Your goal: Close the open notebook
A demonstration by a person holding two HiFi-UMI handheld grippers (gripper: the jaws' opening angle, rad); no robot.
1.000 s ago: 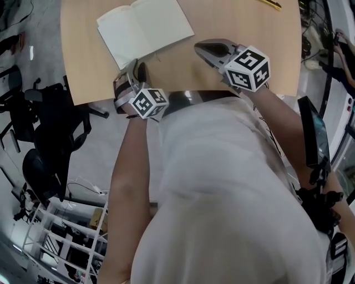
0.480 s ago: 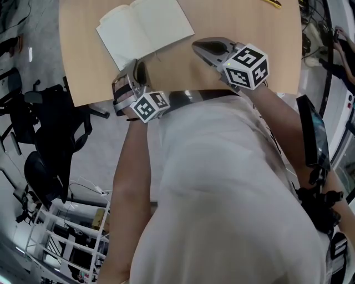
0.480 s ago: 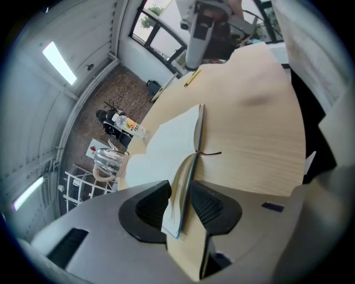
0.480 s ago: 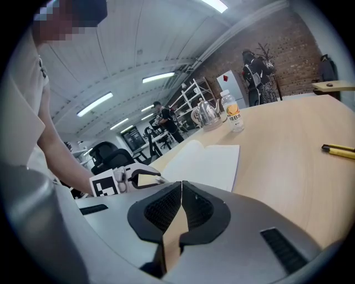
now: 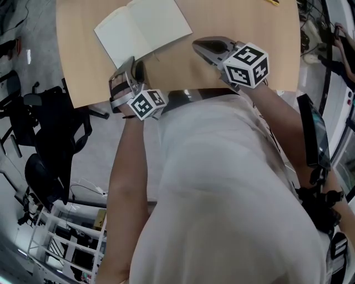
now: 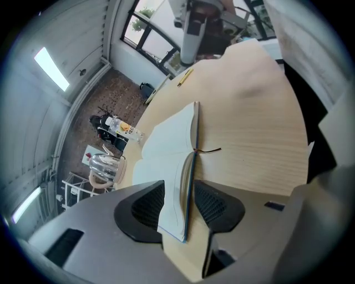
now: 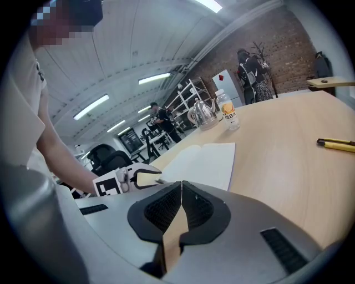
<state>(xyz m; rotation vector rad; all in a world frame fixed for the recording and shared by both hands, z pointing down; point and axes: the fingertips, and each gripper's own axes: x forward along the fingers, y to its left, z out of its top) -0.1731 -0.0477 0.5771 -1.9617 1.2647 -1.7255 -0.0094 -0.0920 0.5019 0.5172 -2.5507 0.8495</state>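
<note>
Bare tabletop [image 5: 227,19] between notebook [image 5: 143,30] and pencil [image 5: 271,2]

Notebook [image 5: 143,30] lying open on the table [image 5: 244,22], left of centre.
Its near corner is standing between the left gripper [image 5: 132,65]'s jaws, which have just been opening; the right gripper [image 5: 201,46] is sitting to the right, apart from it; a pencil [image 7: 335,145] is lying farther back.
</note>
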